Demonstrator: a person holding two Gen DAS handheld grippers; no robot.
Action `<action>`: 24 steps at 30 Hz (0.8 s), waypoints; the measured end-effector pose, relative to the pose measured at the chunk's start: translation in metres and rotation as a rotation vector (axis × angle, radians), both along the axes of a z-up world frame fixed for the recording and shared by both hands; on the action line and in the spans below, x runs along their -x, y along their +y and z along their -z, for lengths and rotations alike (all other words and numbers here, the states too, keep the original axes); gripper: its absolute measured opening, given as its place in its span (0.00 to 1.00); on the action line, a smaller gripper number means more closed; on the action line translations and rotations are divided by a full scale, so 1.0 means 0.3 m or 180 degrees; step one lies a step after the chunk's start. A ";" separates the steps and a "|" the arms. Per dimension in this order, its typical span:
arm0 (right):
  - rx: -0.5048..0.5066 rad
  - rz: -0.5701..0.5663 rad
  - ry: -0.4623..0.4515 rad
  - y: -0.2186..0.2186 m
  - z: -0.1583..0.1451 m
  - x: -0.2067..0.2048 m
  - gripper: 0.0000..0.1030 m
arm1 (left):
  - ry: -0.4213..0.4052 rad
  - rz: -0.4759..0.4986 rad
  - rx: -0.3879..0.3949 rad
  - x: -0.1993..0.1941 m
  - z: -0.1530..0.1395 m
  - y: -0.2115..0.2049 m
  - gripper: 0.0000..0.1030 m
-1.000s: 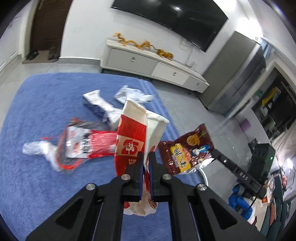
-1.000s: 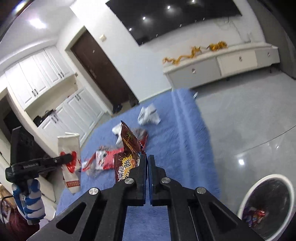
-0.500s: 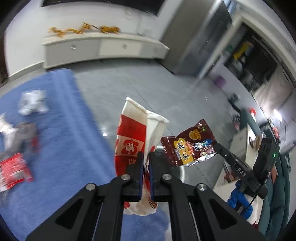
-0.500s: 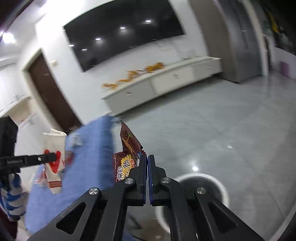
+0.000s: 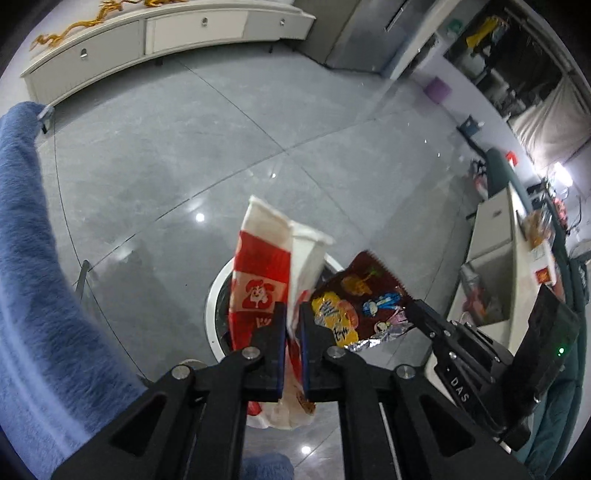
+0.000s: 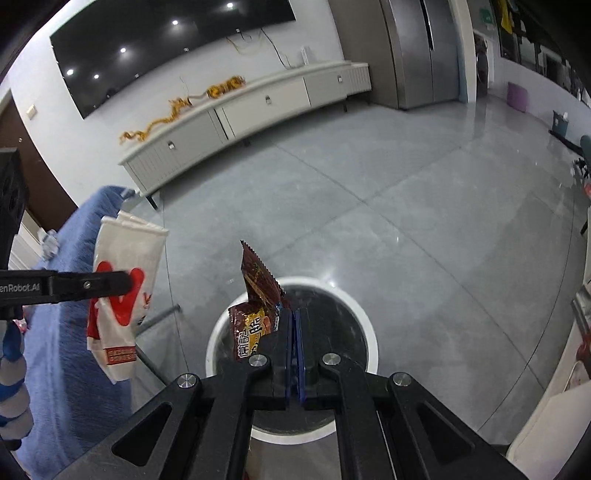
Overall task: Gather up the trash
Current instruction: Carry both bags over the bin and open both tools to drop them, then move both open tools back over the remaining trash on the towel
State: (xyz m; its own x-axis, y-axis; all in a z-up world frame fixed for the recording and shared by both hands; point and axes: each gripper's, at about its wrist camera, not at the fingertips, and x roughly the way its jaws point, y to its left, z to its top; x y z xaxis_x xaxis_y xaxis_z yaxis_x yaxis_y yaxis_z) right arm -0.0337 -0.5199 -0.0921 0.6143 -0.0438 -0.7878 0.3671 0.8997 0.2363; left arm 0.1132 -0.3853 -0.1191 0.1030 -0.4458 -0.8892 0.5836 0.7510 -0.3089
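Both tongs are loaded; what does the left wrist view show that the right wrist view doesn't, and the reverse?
Only the left wrist view: the right tongs from the side, pinching the dark red snack wrapper, and a cluttered counter at the right.

Only the right wrist view: the wall screen, most of the white rim of the bin, and the left tongs from the side.

Both: the red-and-white paper bag, the wrapper, the bin below, the blue cloth, the white cabinet.

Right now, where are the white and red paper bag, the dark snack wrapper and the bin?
paper bag (image 5: pixel 264 273), left wrist view, red printed panel.
snack wrapper (image 6: pixel 255 280), right wrist view, upper flap.
bin (image 6: pixel 364 332), right wrist view, white rim.
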 end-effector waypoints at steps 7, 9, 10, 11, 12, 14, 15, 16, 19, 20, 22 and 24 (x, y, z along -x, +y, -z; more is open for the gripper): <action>-0.0224 0.0079 0.0106 -0.021 0.087 0.005 0.16 | 0.0128 0.0102 -0.0075 0.005 0.073 -0.048 0.07; -0.0244 0.0115 0.0112 -0.024 0.092 0.013 0.19 | 0.0154 0.0105 -0.0068 0.005 0.078 -0.048 0.07; -0.0253 0.0133 0.0117 -0.026 0.100 0.006 0.19 | 0.0150 0.0109 -0.0072 0.009 0.079 -0.050 0.07; -0.0263 0.0151 0.0122 -0.030 0.101 0.012 0.19 | 0.0145 0.0115 -0.0072 0.012 0.080 -0.052 0.07; -0.0271 0.0163 0.0122 -0.034 0.104 0.010 0.19 | 0.0135 0.0122 -0.0063 0.017 0.075 -0.047 0.07; -0.0288 0.0179 0.0108 -0.034 0.101 0.013 0.19 | 0.0064 0.0129 -0.0061 0.028 0.058 -0.038 0.07; -0.0289 0.0181 0.0097 -0.031 0.089 0.012 0.19 | 0.0002 0.0125 -0.0071 0.037 0.045 -0.029 0.07; -0.0286 0.0178 0.0086 -0.028 0.084 0.015 0.19 | -0.0082 0.0112 -0.0092 0.048 0.027 -0.015 0.07; -0.0258 0.0148 0.0047 -0.006 0.058 0.018 0.19 | -0.0343 0.0070 -0.0146 0.076 -0.028 0.033 0.07; -0.0244 0.0137 0.0035 0.002 0.048 0.018 0.21 | -0.0425 0.0046 -0.0159 0.081 -0.046 0.052 0.07; -0.0204 0.0109 -0.0006 0.029 0.020 0.017 0.28 | -0.0618 -0.0048 -0.0188 0.093 -0.087 0.102 0.07; -0.0166 0.0065 -0.0073 0.060 -0.011 0.017 0.35 | -0.0814 -0.0137 -0.0203 0.106 -0.124 0.150 0.07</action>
